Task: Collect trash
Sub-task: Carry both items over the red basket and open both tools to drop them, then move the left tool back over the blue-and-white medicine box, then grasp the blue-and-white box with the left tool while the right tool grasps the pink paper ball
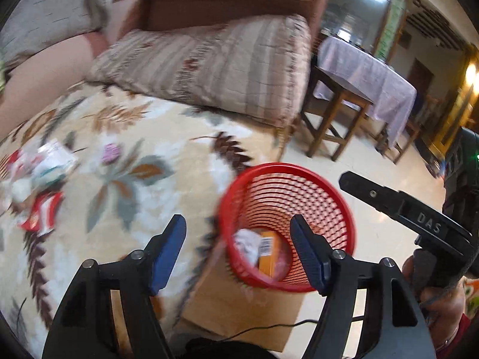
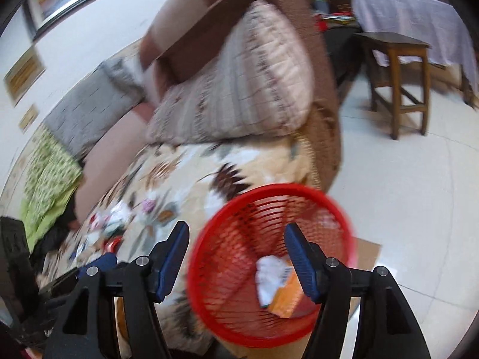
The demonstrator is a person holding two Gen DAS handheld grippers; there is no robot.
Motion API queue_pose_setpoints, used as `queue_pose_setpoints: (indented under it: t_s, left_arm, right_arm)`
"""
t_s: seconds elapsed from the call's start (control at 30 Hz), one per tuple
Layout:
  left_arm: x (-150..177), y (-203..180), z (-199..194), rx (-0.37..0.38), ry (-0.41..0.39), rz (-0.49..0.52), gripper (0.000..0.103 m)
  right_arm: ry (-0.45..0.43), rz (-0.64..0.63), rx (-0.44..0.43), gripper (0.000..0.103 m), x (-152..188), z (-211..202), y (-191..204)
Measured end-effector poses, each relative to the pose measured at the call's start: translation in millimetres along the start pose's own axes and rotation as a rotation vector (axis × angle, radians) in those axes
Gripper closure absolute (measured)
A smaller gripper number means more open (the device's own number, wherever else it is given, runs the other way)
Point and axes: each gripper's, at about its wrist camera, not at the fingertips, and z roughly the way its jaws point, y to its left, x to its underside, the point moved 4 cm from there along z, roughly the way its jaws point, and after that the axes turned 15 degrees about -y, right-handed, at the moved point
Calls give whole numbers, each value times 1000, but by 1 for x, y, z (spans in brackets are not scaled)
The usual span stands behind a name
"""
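Both our left gripper [image 1: 236,251] and right gripper [image 2: 236,257] hang open and empty by the red bin [image 1: 287,227], leftover wrappers [image 1: 39,185] lying off left, nearer our left one.

Soft indoor daylight, heavy motion blur, strong fisheye bending in both wrist views.

A warm lamp [image 1: 470,73] glows at far right and pale glare sits on the glass partition [image 1: 356,6]. The pillow [image 2: 239,80] and red basket [image 2: 269,266] smear most in the right view; black vignette rings every corner, shadows faint.
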Motion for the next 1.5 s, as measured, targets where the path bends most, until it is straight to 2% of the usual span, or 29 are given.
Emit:
queue_pose_setpoints:
  t_s: [0.13,0.27,0.4,0.47,0.57,0.67,0.73,0.9,1.0,1.13,1.2,1.27,1.33,1.43,1.5]
  left_arm:
    - [4,46,-26,-94,-39,-50,32]
    - [10,100,-55,-224,-76,-88,32]
    - [22,169,-93,-322,-156,-221,32]
    - [29,198,-102,-355,-132,-261,32]
    - [35,241,-115,-449,-93,-237,32]
    - [33,285,-126,-502,-17,-213,32]
    - [24,315,-132,-534,-27,-217,32]
    - [-12,377,-123,-599,-48,-131,32]
    - [-28,417,-94,-581,-17,-160,32]
    - [-29,458,-58,-471,37,-294,32]
    - [-24,469,-44,-425,68,-348,32]
    - [-17,467,-35,-367,98,-357,32]
    - [-6,448,-30,-296,159,-310,32]
    - [14,404,-30,-217,226,-159,32]
    - [21,388,-32,-278,220,-78,32]
  right_arm:
    - [53,-65,-93,32,18,14,44]
    - [99,-114,-156,32,36,26,85]
    - [145,-180,-193,32,55,41,121]
    - [170,-203,-206,32,62,51,135]
    - [205,-217,-237,32,68,67,153]
    - [245,-210,-254,32,69,91,169]
    - [252,-212,-252,32,67,102,176]
    - [266,-210,-262,32,66,121,190]
    - [283,-205,-256,32,70,132,190]
    - [304,-174,-239,32,70,145,183]
    - [308,-156,-232,32,68,152,179]
    - [308,-154,-223,32,65,157,178]
    - [309,-149,-225,32,63,164,177]
    - [310,-149,-222,32,62,174,176]
    - [311,-149,-219,32,62,181,177]
